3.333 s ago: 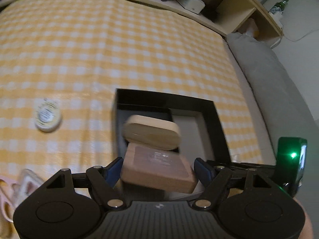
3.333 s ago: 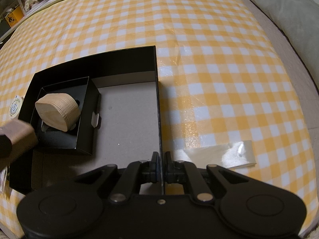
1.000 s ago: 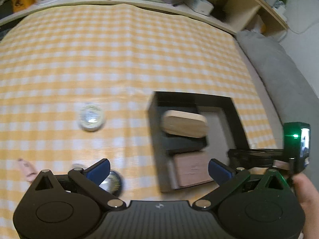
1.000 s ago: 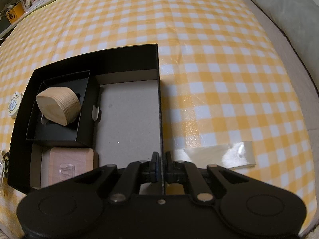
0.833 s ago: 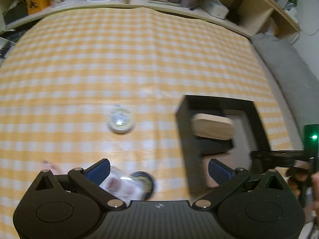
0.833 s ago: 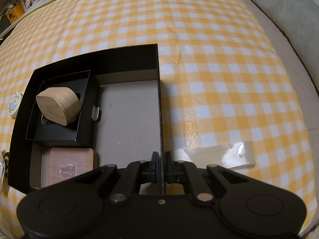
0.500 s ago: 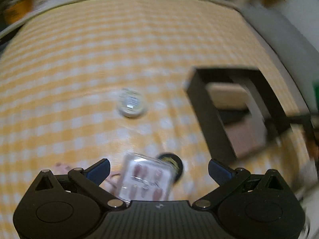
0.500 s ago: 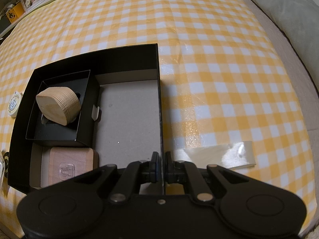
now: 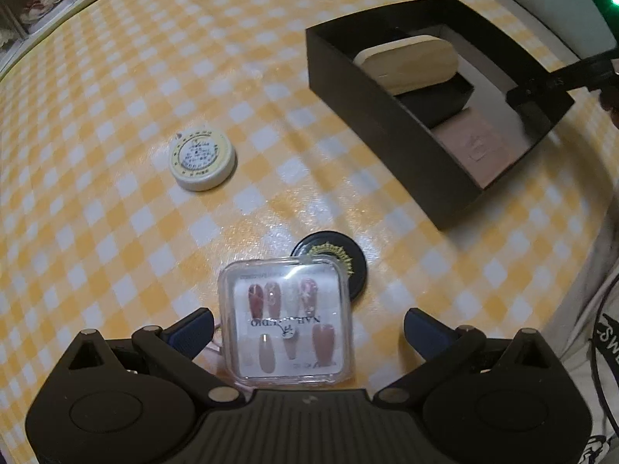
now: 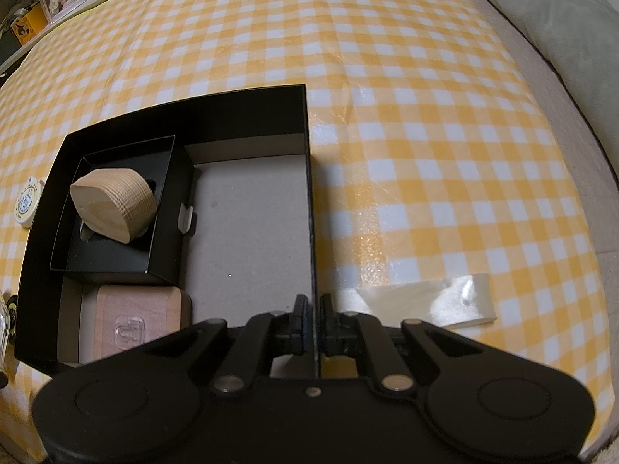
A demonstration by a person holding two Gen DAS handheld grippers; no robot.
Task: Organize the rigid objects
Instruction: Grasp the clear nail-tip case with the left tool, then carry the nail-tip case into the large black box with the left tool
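The left gripper (image 9: 308, 330) hovered with fingers apart around a clear nail case (image 9: 286, 321) on the bench (image 9: 116, 77), a black disc (image 9: 332, 263) touching the case at 1 o'clock and a white tin (image 9: 202, 160) at 11. The right gripper (image 10: 313, 319) was clamped on the black box's (image 10: 240, 108) right wall, two wooden blocks (image 10: 114, 208) inside

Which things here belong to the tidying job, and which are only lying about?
Belonging to the job:
- black box, held at its wall by the right claw
- rounded wooden block
- flat wooden block
- clear nail case, between the open left claw
- round white tin
- black disc

Lying about:
- tape strip
- grey cushion
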